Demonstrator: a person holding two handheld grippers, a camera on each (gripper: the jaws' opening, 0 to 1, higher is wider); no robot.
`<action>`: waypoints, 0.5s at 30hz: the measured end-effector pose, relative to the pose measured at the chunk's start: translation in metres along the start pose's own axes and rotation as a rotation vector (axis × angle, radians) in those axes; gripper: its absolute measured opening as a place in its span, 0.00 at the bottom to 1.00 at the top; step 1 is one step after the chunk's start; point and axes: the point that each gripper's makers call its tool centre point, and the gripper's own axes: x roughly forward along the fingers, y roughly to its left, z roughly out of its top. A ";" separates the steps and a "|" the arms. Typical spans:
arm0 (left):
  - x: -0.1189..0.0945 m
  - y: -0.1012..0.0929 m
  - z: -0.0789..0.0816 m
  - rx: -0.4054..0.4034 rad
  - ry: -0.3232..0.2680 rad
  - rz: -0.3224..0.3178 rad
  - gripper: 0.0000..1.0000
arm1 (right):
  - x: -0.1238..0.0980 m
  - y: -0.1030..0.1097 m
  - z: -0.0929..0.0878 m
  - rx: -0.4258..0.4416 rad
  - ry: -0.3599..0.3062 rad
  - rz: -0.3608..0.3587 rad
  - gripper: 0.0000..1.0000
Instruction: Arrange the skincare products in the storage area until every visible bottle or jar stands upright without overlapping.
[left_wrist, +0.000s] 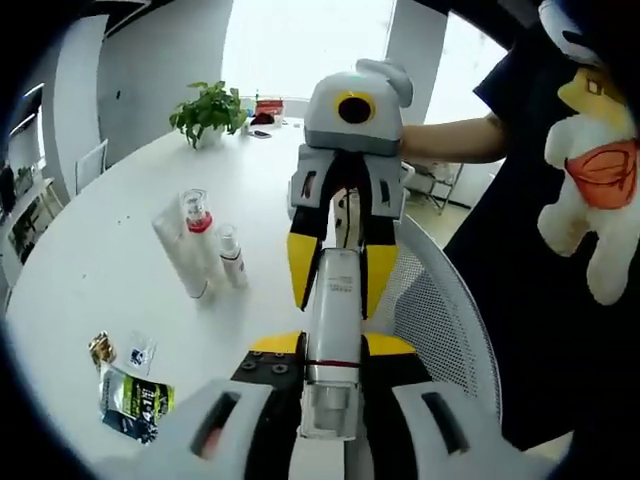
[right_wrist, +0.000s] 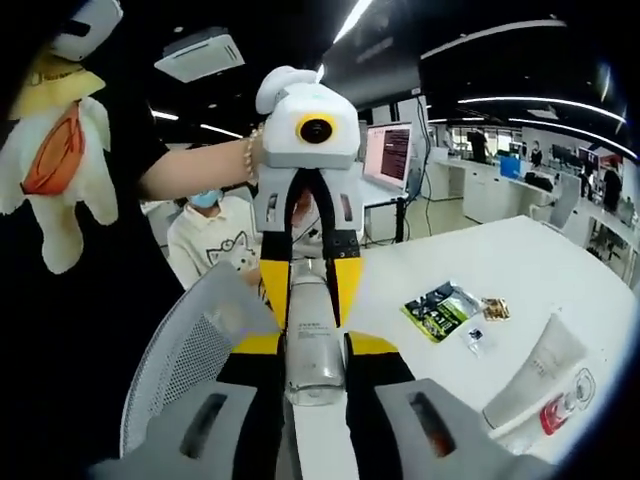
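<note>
A white bottle (left_wrist: 332, 300) with a red ring near its cap is held in the air between my two grippers, which face each other. My left gripper (left_wrist: 332, 345) is shut on its cap end. My right gripper (left_wrist: 340, 270) comes from the far side and is shut on the other end. In the right gripper view the same bottle (right_wrist: 312, 360) lies between my right gripper (right_wrist: 315, 345) and the left gripper (right_wrist: 310, 285). On the white table (left_wrist: 120, 200) a white tube (left_wrist: 180, 250), a red-banded bottle (left_wrist: 197, 215) and a small spray bottle (left_wrist: 232, 258) stand close together.
A green sachet (left_wrist: 135, 400) and two small packets (left_wrist: 140, 352) lie near the table's edge. A grey mesh chair back (left_wrist: 440, 310) is under the held bottle. A potted plant (left_wrist: 208, 110) stands far back. A person's dark torso with a plush toy (left_wrist: 600, 170) is at right.
</note>
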 end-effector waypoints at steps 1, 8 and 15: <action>0.000 0.001 0.000 -0.005 -0.002 0.007 0.25 | -0.001 0.000 0.000 0.004 -0.004 -0.006 0.21; -0.005 0.016 0.000 -0.076 -0.057 0.102 0.38 | -0.008 -0.007 -0.006 0.040 -0.016 -0.040 0.21; 0.009 0.011 -0.020 -0.126 -0.044 0.114 0.40 | -0.009 -0.011 -0.019 0.052 0.020 -0.058 0.21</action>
